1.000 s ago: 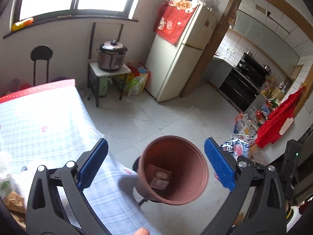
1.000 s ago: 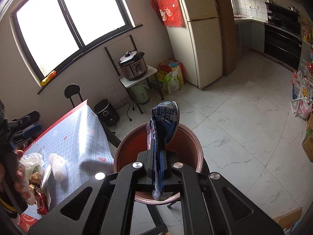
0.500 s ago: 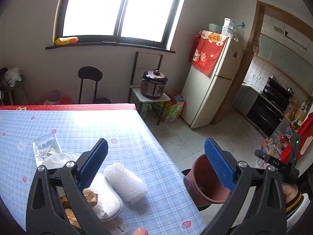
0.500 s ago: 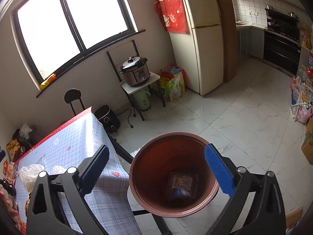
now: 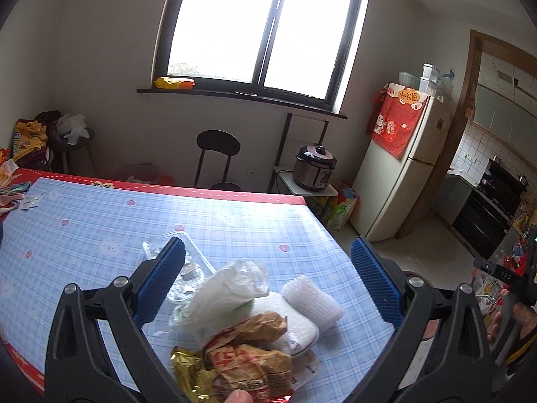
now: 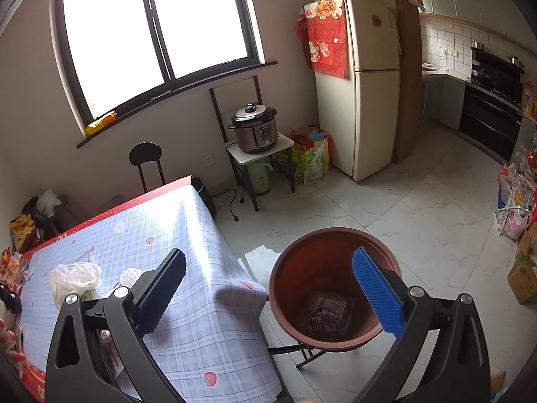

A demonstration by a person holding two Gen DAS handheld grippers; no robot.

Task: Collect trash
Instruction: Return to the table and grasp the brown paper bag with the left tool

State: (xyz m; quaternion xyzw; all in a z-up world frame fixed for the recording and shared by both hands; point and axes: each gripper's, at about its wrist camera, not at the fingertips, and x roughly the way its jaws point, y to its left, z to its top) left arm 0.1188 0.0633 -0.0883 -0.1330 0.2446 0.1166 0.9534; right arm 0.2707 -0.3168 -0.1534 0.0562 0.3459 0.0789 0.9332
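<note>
My left gripper (image 5: 268, 282) is open and empty above a pile of trash on the blue checked table (image 5: 100, 228): a white plastic bag (image 5: 228, 292), a brown and red wrapper (image 5: 251, 359), a white foam net (image 5: 312, 302) and a clear plastic tray (image 5: 188, 268). My right gripper (image 6: 268, 285) is open and empty, between the table edge (image 6: 214, 302) and the brown bin (image 6: 335, 295). Dark wrappers (image 6: 327, 312) lie at the bin's bottom. The plastic bag (image 6: 75, 278) also shows in the right wrist view.
A black chair (image 5: 218, 158) stands behind the table. A rice cooker (image 6: 255, 127) sits on a small stand by the fridge (image 6: 359, 84). Bags (image 6: 513, 201) line the floor at the right. The bin stands on a folding stool (image 6: 302, 352).
My left gripper swung from over the bin back to the table and now hovers over the trash pile. My right gripper opened and dropped its blue wrapper into the bin, then drew back left.
</note>
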